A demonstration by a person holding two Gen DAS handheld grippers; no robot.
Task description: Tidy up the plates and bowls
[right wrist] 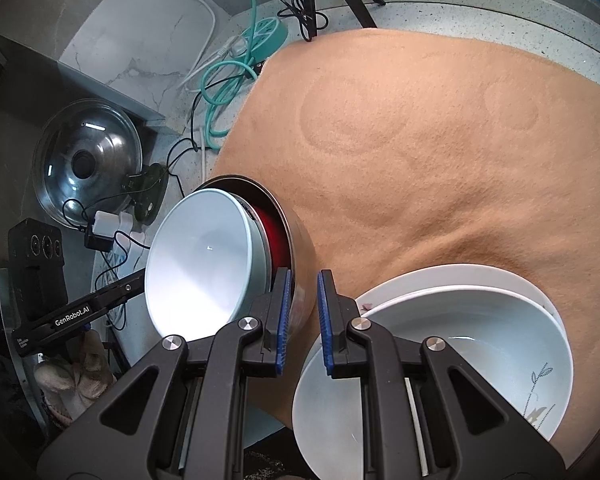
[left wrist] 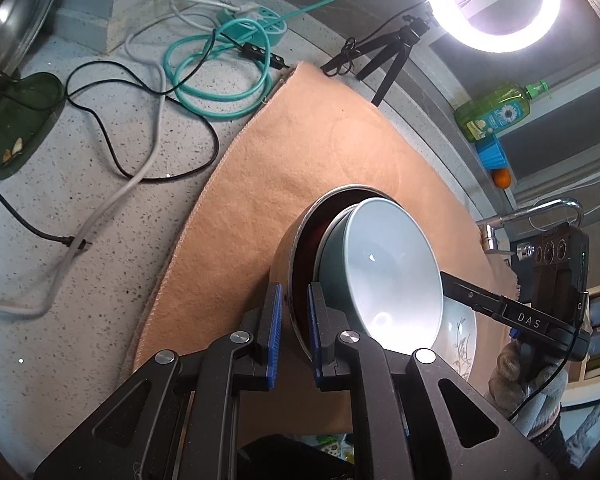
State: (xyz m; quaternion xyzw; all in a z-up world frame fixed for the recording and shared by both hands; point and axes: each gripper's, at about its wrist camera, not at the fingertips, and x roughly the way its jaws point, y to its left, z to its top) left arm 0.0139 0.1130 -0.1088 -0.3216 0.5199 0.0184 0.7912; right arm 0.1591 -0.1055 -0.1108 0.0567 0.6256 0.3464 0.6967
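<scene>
Now both claws (left wrist: 291,324) (right wrist: 303,312) pinch the steel bowl's (right wrist: 300,252) rim between them.

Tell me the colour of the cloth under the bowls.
The cloth is peach-orange, plain; the right wrist view shows it best.

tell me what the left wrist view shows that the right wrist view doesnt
Only the left wrist view: the lit ring light, green dish soap bottle and faucet.
Only the right wrist view: the glass pot lid by the wall, and the white plate under the patterned bowl.
Both: the nested bowl stack, each gripper shut on the steel outer bowl's rim from opposite sides, the left gripper and right gripper, the peach mat and teal cable.
</scene>
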